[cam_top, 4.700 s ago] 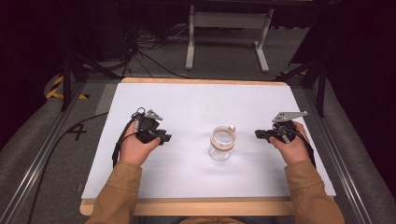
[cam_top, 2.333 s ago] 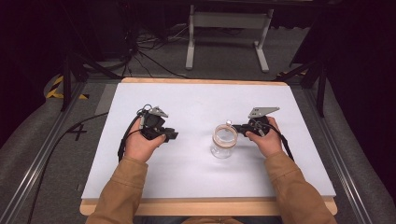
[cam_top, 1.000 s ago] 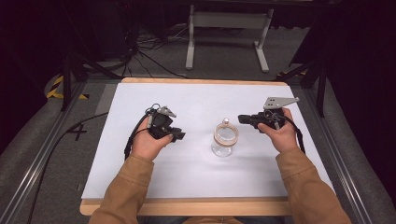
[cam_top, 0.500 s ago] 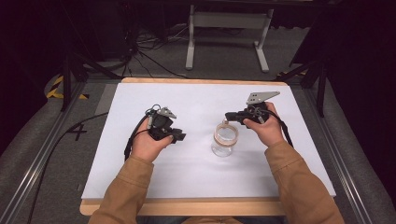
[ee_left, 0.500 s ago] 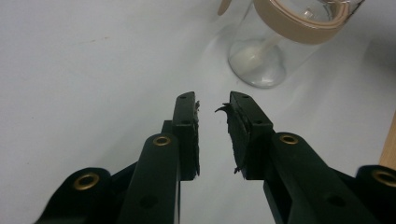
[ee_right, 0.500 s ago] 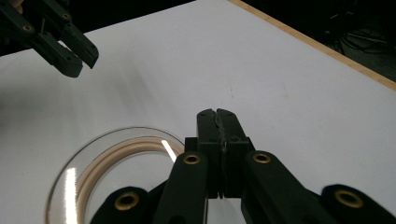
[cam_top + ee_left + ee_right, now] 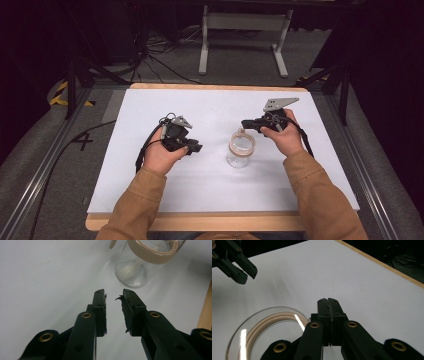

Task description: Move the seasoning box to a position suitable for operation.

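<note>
A clear glass jar (image 7: 240, 150) with a beige rim stands upright near the middle of the white table (image 7: 210, 192). To its left, my left gripper (image 7: 196, 147) rests in the person's hand with the jaws pointing at the jar. In the left gripper view those jaws (image 7: 113, 293) stand apart with nothing between them, and the jar (image 7: 136, 270) is a short way ahead. My right gripper (image 7: 245, 123) hovers at the far right of the jar's rim. Its jaws (image 7: 327, 301) are pressed together and empty, just above the jar's rim (image 7: 262, 322).
The table has a wooden edge (image 7: 200, 220) at the front. Metal rails (image 7: 370, 185) run along both sides. Behind the table stands a white stand (image 7: 245, 22), with cables (image 7: 155, 60) lying on the floor. My left gripper (image 7: 237, 265) appears top left in the right gripper view.
The right hand has moved left and slightly down, bringing its shut gripper up to the jar's rim. The left hand and the jar have stayed in place.
</note>
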